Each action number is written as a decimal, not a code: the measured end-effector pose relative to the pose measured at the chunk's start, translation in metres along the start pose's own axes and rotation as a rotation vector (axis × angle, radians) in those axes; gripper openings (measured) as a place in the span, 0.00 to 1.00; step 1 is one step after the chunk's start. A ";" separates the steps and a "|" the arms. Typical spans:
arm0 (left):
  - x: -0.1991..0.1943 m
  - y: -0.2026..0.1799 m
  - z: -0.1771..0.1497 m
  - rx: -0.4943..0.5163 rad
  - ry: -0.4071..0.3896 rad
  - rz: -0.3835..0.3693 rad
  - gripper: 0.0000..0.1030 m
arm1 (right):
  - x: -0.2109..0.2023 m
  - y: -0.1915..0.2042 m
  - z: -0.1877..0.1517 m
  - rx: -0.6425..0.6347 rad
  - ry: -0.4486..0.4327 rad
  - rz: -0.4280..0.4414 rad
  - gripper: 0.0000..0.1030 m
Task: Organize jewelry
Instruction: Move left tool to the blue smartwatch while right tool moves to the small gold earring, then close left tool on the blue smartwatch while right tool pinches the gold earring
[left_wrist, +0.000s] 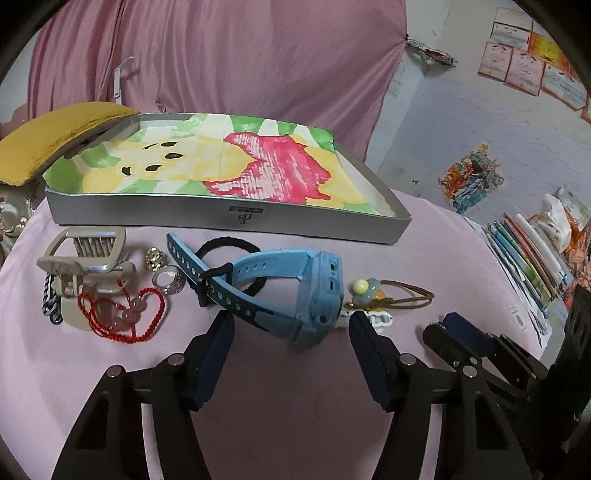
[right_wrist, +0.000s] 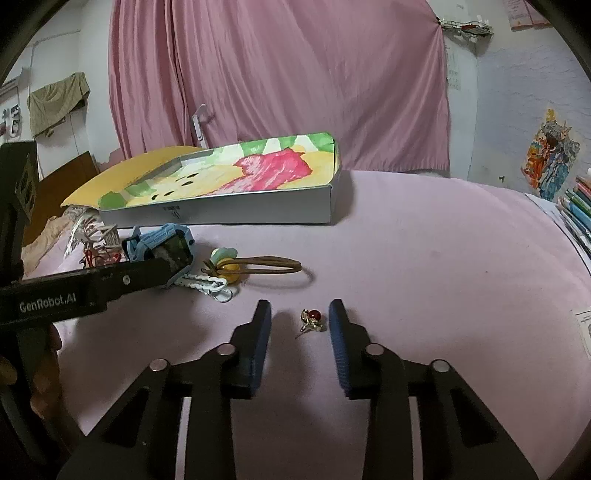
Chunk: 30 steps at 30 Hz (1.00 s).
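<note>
Earring between spread right jaws — blue watch between spread left jaws.

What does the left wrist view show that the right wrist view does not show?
Only the left wrist view shows the silver ring, the gold earring and the black hair tie. Only the right wrist view shows the small red-bead earring, lying between the fingers of the open right hand-held gripper. Both views show the blue watch, the silver tray and the brown flower hair tie.
</note>
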<state>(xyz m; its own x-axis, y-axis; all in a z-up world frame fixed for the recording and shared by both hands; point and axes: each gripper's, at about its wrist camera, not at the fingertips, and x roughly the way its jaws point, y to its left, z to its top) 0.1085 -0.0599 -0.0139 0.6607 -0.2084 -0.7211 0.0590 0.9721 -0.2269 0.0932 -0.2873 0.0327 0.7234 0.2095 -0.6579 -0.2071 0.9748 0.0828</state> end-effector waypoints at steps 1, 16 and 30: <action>0.000 0.001 0.001 -0.004 0.000 -0.002 0.59 | 0.000 0.000 0.000 -0.001 0.001 0.000 0.23; 0.008 -0.009 0.008 0.014 0.007 -0.002 0.31 | 0.002 -0.001 0.000 0.001 -0.003 0.004 0.13; -0.011 -0.002 -0.006 0.015 -0.053 -0.076 0.24 | -0.013 0.007 0.000 -0.010 -0.073 0.049 0.10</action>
<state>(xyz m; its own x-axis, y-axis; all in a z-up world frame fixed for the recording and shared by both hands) 0.0967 -0.0604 -0.0100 0.6929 -0.2756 -0.6663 0.1209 0.9554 -0.2695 0.0820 -0.2832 0.0422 0.7584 0.2623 -0.5967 -0.2499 0.9625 0.1056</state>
